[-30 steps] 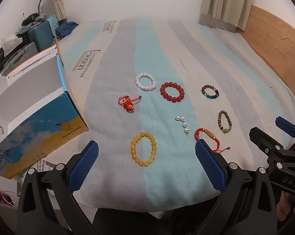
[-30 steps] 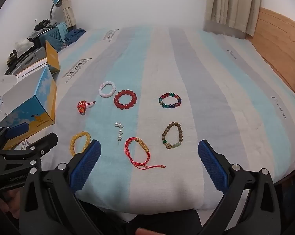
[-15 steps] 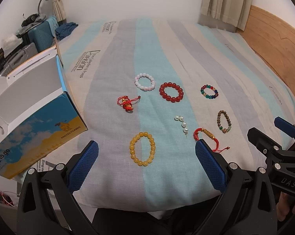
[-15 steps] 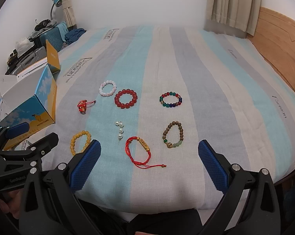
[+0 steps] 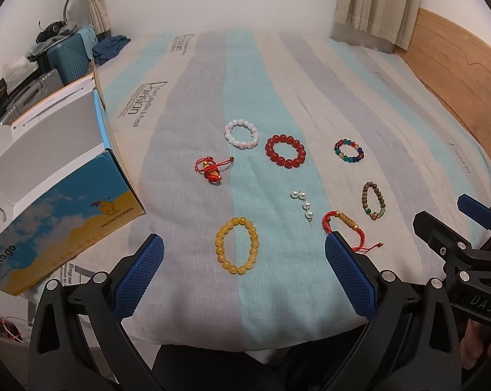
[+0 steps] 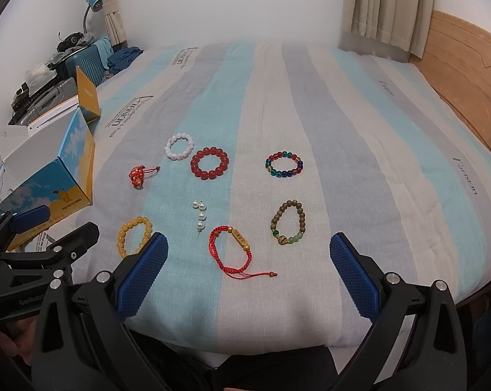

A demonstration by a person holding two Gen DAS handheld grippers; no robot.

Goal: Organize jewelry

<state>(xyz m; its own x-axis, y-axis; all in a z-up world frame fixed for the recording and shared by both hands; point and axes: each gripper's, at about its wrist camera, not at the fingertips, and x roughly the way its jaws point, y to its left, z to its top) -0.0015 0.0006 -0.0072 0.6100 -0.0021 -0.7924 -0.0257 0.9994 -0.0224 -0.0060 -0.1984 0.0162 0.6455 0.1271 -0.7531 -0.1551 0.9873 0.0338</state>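
Note:
Several bracelets lie on the striped bedspread [image 5: 278, 65]: a yellow bead bracelet [image 5: 237, 249], a white bead one [image 5: 241, 133], a red bead one [image 5: 285, 151], a multicolour one [image 5: 349, 151], a brown wooden one [image 5: 373, 200], a red cord bracelet [image 6: 231, 248], a small red knot charm [image 5: 209, 171] and a pearl pin [image 5: 303, 203]. My left gripper [image 5: 244, 270] is open and empty, just short of the yellow bracelet. My right gripper [image 6: 248, 273] is open and empty, near the red cord bracelet.
An open blue and yellow cardboard box [image 5: 60, 176] stands at the bed's left edge. Suitcases [image 5: 66, 55] and clutter stand beyond it. A wooden headboard [image 5: 457, 75] runs along the right. The bed's front edge is just below both grippers.
Both views have shifted very slightly; the jewelry sits a little higher in frame. Nothing was picked up or moved on the bed.

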